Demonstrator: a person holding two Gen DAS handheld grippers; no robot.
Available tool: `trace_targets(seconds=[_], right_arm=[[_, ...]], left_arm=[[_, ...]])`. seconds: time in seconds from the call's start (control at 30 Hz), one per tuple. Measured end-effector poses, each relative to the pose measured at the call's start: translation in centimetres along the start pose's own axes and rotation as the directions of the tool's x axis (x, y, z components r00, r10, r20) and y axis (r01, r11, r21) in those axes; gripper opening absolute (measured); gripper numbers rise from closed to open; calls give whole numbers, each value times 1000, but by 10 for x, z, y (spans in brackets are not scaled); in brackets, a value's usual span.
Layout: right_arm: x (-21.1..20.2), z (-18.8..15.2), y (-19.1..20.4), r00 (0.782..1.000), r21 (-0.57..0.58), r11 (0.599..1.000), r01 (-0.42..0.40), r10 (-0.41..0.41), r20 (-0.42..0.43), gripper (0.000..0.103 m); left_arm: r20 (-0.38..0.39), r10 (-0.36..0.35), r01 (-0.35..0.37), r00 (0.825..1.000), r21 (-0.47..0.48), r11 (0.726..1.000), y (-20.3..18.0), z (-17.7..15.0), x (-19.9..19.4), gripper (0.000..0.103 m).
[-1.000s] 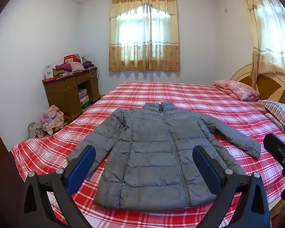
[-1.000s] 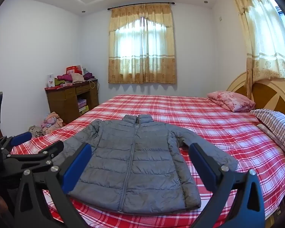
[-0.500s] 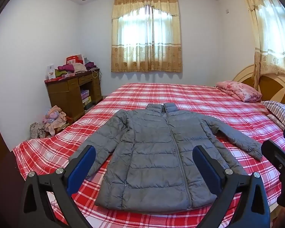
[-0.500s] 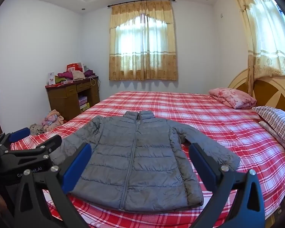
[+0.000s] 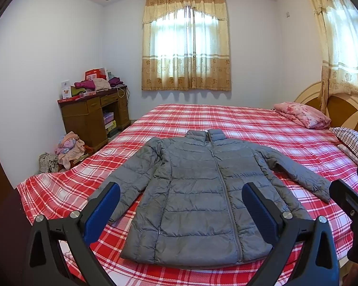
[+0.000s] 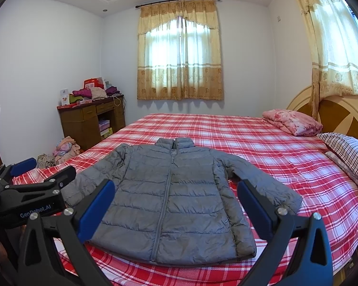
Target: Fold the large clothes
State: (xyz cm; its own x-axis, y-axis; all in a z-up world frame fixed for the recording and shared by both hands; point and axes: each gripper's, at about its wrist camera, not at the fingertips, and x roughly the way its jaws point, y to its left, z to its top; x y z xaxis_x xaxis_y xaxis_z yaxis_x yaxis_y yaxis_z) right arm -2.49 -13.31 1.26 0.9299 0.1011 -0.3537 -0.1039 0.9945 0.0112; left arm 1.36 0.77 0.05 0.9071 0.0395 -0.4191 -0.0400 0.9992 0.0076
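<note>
On a red-and-white plaid bed (image 5: 238, 119), near its closest edge: grey quilted puffer jacket (image 5: 202, 190), laid flat, front up, zip closed, collar toward the curtained window (image 5: 186, 40), hem toward the cameras. Sleeves spread out to both sides, angled down toward the hem. Poised above the near edge of the bed, touching nothing: left gripper (image 5: 179, 205), blue-padded fingers (image 5: 102, 212) spread wide, holding nothing, framing the lower body of the jacket. Just to its right, at similar height: right gripper (image 6: 174, 205), likewise spread wide and empty, seen over the same garment (image 6: 169, 197). Against the headboard at far right: folded pink floral quilt (image 5: 300, 114) and striped pillow (image 6: 346, 150). Far left, by the wall: wooden desk (image 5: 93, 116) piled with clothes, more clothes heaped on the floor beside it.
</note>
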Motion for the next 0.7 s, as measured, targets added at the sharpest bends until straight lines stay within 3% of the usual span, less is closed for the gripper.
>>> trace_targets(seconds=[0.7], right_arm=[[2,0,-1,1000,0,1000,-1,1,-10,103]], left_arm=[[3,12,-12,1000,-2,1000,-4,-5,-7,102]])
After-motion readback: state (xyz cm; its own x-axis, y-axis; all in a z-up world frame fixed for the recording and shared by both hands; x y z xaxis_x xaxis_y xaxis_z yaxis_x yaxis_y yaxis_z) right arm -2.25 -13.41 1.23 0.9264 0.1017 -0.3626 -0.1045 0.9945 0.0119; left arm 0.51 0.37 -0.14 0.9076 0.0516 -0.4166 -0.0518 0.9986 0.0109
